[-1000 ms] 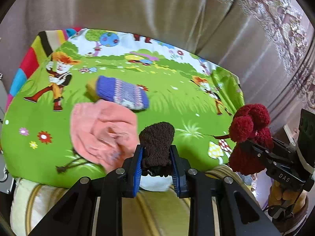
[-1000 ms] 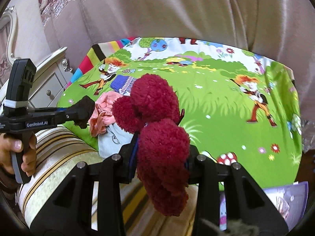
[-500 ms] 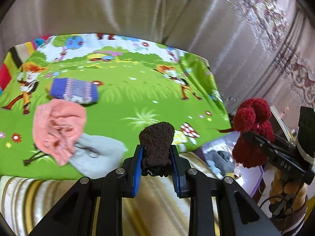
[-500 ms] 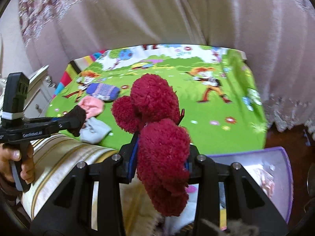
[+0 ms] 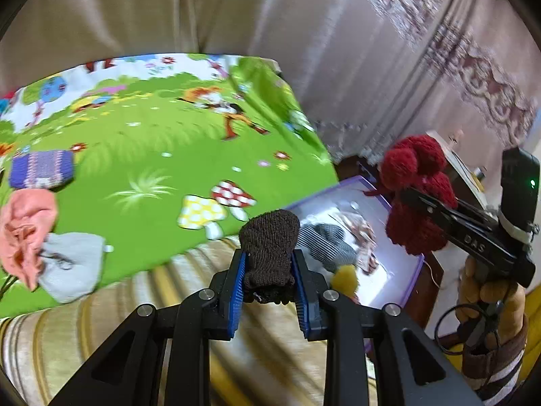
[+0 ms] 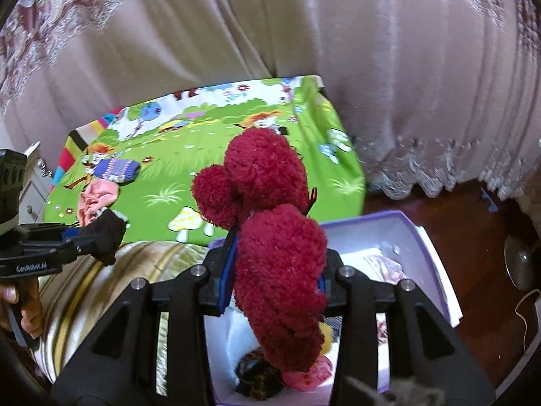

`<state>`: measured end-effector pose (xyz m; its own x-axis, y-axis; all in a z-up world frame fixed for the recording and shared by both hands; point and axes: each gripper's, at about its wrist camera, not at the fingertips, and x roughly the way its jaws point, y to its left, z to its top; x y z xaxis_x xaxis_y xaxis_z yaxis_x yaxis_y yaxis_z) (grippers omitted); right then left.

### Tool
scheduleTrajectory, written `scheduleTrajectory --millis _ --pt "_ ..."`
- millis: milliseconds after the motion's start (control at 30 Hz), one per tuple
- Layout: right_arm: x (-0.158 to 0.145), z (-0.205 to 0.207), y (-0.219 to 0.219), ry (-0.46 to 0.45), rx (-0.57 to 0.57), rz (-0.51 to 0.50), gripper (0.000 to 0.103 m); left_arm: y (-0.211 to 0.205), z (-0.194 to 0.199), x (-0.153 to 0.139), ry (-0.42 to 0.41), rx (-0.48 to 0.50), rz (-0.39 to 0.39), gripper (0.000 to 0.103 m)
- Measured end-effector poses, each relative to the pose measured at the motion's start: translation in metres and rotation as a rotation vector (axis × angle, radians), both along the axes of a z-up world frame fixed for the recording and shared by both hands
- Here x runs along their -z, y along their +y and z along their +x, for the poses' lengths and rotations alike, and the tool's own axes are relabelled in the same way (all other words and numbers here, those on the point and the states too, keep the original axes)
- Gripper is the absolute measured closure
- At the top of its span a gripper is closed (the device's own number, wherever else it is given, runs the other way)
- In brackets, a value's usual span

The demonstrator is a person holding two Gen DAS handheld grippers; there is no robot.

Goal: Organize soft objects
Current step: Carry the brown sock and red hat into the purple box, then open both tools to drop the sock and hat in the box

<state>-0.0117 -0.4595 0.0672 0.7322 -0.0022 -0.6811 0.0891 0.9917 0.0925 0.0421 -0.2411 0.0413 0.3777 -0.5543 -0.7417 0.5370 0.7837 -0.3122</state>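
Right wrist view: the right gripper (image 6: 274, 277) clamps a red pompom bundle (image 6: 270, 237) above the purple box (image 6: 436, 264), which already holds several items. The left gripper (image 5: 270, 270) grips a brown sock (image 5: 270, 243) short of the box; three soft pieces remain on the green mat (image 5: 152, 142).

Ahead of the right gripper (image 6: 274, 270), the purple box (image 6: 426, 237) lies open-topped, though soft things already crowd its near end. Ahead-left of the left gripper (image 5: 270, 267), bare green blanket (image 5: 162, 155) lies beyond the striped sofa edge (image 5: 189, 270).
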Motion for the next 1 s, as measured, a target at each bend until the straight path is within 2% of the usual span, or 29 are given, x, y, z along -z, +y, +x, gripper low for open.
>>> scheduleTrajectory --millis 533,600,667,767,933,1000 --pt "0.013 -0.038 -0.058 0.031 0.158 -0.014 0.06 -0.08 -0.048 0.011 0.049 0.233 0.028 0.074" --pt "0.015 -0.04 -0.061 0.039 0.17 -0.024 0.06 -0.087 -0.053 0.012 0.061 0.275 0.016 0.071" --pt "0.017 -0.042 -0.065 0.046 0.179 -0.024 0.059 -0.092 -0.058 0.012 0.066 0.299 0.017 0.059" --pt "0.021 -0.047 -0.071 0.061 0.199 -0.035 0.059 -0.094 -0.061 0.012 0.061 0.31 0.02 0.049" --pt "0.03 -0.051 -0.079 0.098 0.213 -0.055 0.058 -0.09 -0.057 0.014 0.083 0.284 0.015 0.048" --pt "0.032 -0.052 -0.082 0.107 0.223 -0.048 0.052 -0.089 -0.056 0.015 0.088 0.276 0.014 0.048"
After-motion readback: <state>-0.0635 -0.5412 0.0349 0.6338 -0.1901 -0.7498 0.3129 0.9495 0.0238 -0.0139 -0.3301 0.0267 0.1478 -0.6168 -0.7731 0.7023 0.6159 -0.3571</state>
